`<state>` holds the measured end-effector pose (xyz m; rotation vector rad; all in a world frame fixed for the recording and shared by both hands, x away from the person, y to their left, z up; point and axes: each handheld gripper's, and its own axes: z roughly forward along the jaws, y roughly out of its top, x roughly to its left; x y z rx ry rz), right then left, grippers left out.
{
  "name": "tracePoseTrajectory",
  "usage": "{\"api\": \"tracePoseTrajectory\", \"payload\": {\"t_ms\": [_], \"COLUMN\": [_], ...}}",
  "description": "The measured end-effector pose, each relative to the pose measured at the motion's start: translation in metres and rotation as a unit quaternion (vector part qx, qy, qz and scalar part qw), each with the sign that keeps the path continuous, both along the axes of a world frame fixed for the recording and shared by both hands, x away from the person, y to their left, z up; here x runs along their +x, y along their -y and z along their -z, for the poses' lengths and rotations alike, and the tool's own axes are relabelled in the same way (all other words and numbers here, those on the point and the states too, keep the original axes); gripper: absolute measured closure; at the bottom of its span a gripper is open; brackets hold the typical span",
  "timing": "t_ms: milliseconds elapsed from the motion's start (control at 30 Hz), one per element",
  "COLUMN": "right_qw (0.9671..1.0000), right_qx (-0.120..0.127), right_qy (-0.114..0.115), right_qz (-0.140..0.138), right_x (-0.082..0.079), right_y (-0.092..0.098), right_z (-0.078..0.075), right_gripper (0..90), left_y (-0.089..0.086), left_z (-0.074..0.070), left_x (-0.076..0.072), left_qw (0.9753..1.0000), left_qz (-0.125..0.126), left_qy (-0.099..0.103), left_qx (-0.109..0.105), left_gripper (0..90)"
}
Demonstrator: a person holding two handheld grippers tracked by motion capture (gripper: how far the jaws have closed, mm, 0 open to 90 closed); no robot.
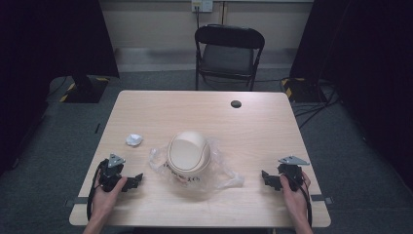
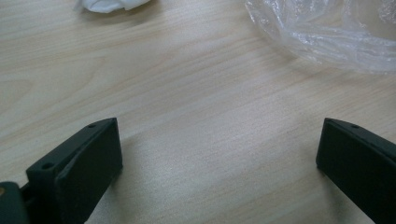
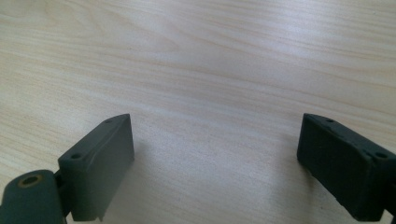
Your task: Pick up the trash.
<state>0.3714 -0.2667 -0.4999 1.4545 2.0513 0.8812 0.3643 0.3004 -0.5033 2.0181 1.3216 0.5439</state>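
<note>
A cream domed bin point(image 1: 189, 153) with a swing lid stands near the middle of the wooden table point(image 1: 195, 109), on a clear plastic bag point(image 1: 221, 176) spread beneath it. A crumpled white paper ball point(image 1: 134, 140) lies to its left. My left gripper point(image 1: 134, 181) rests on the table near the front left, open, with bare wood between its jaws. The bag's edge point(image 2: 327, 37) and the paper ball point(image 2: 109, 4) lie ahead of it. My right gripper point(image 1: 268, 178) rests at the front right, open, over bare wood point(image 3: 210, 93).
A black folding chair point(image 1: 229, 53) stands behind the table's far edge. A small black round cap point(image 1: 236, 104) sits in the tabletop at the back right. Dark curtains and stand bases flank the table, with cables on the floor at the right.
</note>
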Motion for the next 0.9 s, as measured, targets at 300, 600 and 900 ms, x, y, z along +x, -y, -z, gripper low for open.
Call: {"api": "tracePoseTrajectory", "payload": {"t_ms": [300,600,900], "right_qw": [1.0,1.0,1.0], "right_qx": [0.0,0.0,0.0], "right_qy": [0.0,0.0,0.0], "right_qz": [0.0,0.0,0.0], "right_x": [0.0,0.0,0.0], "right_y": [0.0,0.0,0.0], "right_z": [0.0,0.0,0.0], "right_gripper": [10.2,10.2,10.2], "left_y": [-0.001,0.004,0.014], "left_z": [-0.004,-0.019,-0.043], "left_x": [-0.003,-0.011,-0.013], "left_qw": [1.0,0.9981,0.9931], "left_qz": [-0.009,0.038,0.069], "left_qy": [0.005,0.006,0.04], "left_qx": [0.001,-0.048,-0.086], "left_gripper": [17.9,18.1,21.4]}}
